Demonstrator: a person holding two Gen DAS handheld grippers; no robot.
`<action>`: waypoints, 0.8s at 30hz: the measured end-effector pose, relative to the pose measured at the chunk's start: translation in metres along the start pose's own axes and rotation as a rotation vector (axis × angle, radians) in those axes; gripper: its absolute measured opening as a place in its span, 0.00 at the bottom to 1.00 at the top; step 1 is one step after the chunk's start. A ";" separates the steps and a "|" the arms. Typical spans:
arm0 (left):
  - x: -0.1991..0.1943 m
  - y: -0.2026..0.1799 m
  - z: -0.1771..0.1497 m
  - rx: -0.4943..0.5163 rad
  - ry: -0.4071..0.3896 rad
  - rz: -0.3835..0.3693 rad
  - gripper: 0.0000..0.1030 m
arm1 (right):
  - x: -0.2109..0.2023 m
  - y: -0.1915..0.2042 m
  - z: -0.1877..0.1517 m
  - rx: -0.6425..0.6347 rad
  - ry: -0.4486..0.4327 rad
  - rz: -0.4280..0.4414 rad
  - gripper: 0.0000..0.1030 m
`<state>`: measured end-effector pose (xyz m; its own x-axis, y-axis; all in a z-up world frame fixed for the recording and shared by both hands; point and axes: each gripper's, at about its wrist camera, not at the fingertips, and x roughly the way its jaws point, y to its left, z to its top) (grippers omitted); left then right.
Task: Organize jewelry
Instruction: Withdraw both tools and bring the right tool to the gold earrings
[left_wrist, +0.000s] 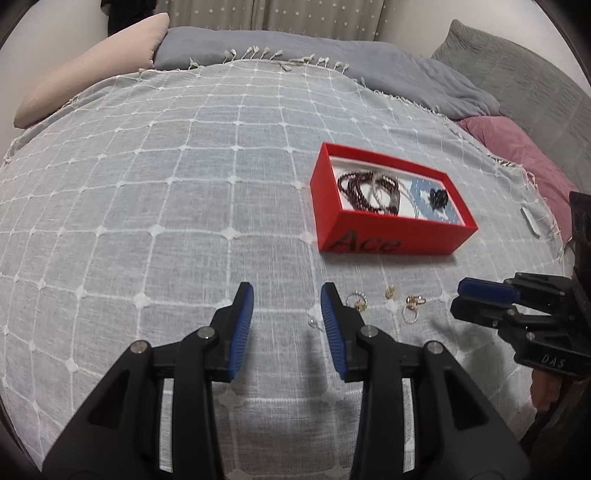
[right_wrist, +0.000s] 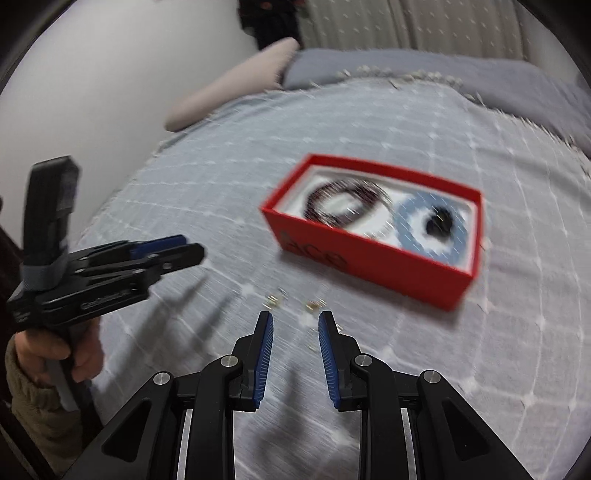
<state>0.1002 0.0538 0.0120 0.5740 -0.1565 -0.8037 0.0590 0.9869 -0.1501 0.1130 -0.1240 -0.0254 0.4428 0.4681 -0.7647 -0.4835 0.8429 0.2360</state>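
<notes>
Now both grippers — left gripper (left_wrist: 287, 295), right gripper (right_wrist: 295, 323) — gape above loose rings (left_wrist: 384, 301).

Both wrist views look forward over the bed (left_wrist: 184, 166), sharing the red box (left_wrist: 388, 236).

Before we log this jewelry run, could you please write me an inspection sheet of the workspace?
Surface: bed under a grey checked throw.
Job's things: red box open, holding a dark beaded necklace and a black piece; small rings and earrings loose on the throw, nearer than the box.
Clutter: small white object right of the box.
Grippers: left claw open, empty; right claw open, empty, above the loose pieces.
Cables: nothing seen.
Surroundings: pillows, curtain behind.
</notes>
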 end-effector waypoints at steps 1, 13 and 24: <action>0.002 -0.001 -0.002 0.000 0.010 -0.006 0.38 | 0.000 -0.004 -0.001 0.011 0.009 -0.004 0.25; 0.010 -0.005 -0.010 0.027 0.054 -0.007 0.38 | 0.028 0.012 -0.026 -0.077 0.064 -0.039 0.25; 0.015 -0.005 -0.010 0.029 0.070 -0.010 0.38 | 0.038 0.009 -0.024 -0.080 0.046 -0.076 0.24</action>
<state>0.1000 0.0459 -0.0047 0.5145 -0.1678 -0.8409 0.0886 0.9858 -0.1425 0.1071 -0.1046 -0.0670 0.4459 0.3897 -0.8058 -0.5098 0.8505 0.1291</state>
